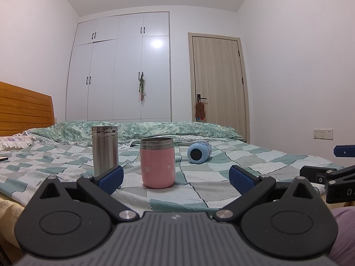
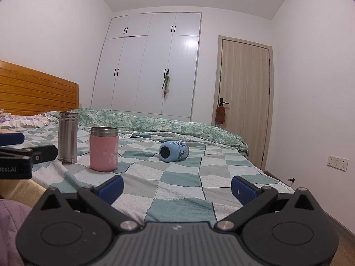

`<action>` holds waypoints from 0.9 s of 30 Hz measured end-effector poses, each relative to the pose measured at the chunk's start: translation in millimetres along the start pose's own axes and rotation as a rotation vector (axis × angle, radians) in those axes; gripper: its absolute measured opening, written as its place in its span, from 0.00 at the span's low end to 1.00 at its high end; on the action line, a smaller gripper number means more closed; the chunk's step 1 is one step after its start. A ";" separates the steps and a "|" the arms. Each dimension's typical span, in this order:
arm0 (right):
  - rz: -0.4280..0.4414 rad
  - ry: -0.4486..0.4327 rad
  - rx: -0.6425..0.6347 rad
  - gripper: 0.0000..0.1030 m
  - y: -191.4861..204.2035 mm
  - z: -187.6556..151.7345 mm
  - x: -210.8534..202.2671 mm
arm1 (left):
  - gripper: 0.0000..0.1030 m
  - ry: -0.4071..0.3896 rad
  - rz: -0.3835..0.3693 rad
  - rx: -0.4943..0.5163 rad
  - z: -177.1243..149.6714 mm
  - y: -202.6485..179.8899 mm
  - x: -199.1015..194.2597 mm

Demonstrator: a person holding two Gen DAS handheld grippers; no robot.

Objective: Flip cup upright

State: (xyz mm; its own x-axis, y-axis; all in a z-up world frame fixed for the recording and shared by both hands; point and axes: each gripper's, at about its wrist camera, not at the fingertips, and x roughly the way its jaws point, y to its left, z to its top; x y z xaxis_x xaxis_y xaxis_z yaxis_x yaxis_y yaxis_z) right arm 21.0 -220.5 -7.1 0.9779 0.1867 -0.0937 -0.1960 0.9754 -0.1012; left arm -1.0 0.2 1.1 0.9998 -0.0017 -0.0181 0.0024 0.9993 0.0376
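Observation:
A light blue cup lies on its side on the checked bedspread, its round end facing me; it also shows in the right wrist view. A pink cup with a steel rim stands upright. A steel cup stands upright to its left. My left gripper is open and empty, just in front of the pink cup. My right gripper is open and empty, well short of the blue cup. Each gripper shows at the edge of the other's view.
The bed carries a checked green and white blanket and a rolled green duvet behind the cups. A wooden headboard stands at the left. A white wardrobe and a closed door are at the back.

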 end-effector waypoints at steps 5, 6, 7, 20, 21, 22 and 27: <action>0.000 0.000 0.000 1.00 0.0 -0.1 0.1 | 1.00 0.000 0.000 0.000 0.6 0.3 -1.1; 0.000 0.000 0.000 1.00 0.0 0.0 0.1 | 1.00 0.000 0.001 0.000 0.7 0.3 -1.3; 0.000 0.000 0.000 1.00 -0.1 0.0 0.0 | 1.00 0.000 0.000 0.000 0.7 0.4 -1.3; 0.000 0.000 0.000 1.00 0.3 -0.3 0.4 | 1.00 -0.002 -0.004 0.000 0.1 -0.1 -2.2; 0.000 0.000 0.000 1.00 0.4 -0.3 0.5 | 1.00 -0.002 -0.004 0.000 0.1 0.0 -2.2; 0.000 0.000 0.000 1.00 0.5 -0.3 0.5 | 1.00 -0.001 -0.005 0.000 0.2 0.0 -2.2; 0.000 0.000 0.000 1.00 0.5 -0.4 0.7 | 1.00 -0.002 -0.005 -0.001 0.1 0.0 -2.4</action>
State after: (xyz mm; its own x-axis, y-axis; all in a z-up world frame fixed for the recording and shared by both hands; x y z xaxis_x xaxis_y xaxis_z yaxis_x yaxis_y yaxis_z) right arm 21.6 -219.9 -7.6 0.9779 0.1869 -0.0940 -0.1962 0.9753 -0.1012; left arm -3.4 0.2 1.3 0.9998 -0.0065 -0.0162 0.0071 0.9993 0.0370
